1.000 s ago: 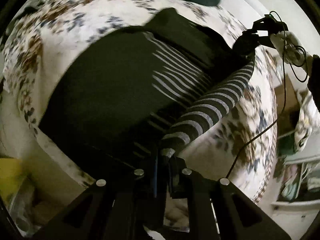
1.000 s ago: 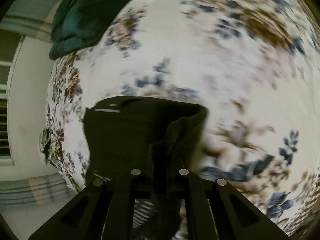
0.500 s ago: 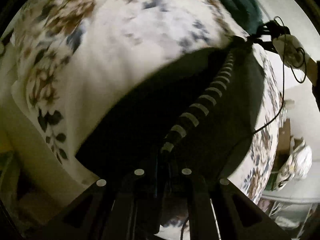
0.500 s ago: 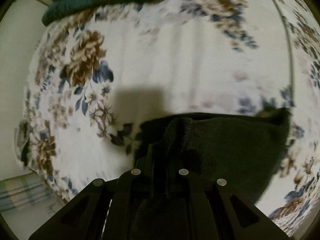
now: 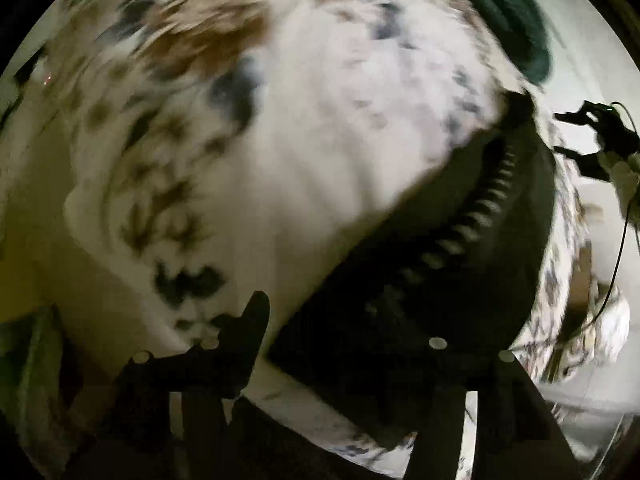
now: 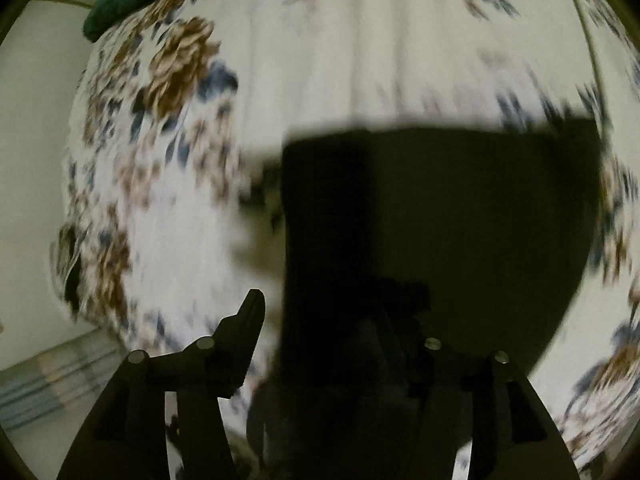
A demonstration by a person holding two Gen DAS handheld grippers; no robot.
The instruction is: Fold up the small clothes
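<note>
Left wrist view shows the dark garment (image 5: 460, 248) lying flat on the floral bedsheet (image 5: 300, 140), with a row of pale stripes running along a fold through its middle; it reaches toward the bed's near edge, under the gripper. The left gripper (image 5: 344, 344) has its jaws opening: the left finger (image 5: 248, 340) stands over bare sheet, the right finger is lost against the dark cloth, and nothing looks pinched between them. In the right wrist view the same garment (image 6: 460, 220) lies as a dark, squarish shape on the sheet (image 6: 320, 60). The right gripper (image 6: 340, 340) is likewise opening, one finger (image 6: 244, 336) over the floral print, the other over the cloth, gripping nothing. A green fabric (image 6: 132, 0) sits at the bed's far edge. Both views are blurred.
</note>
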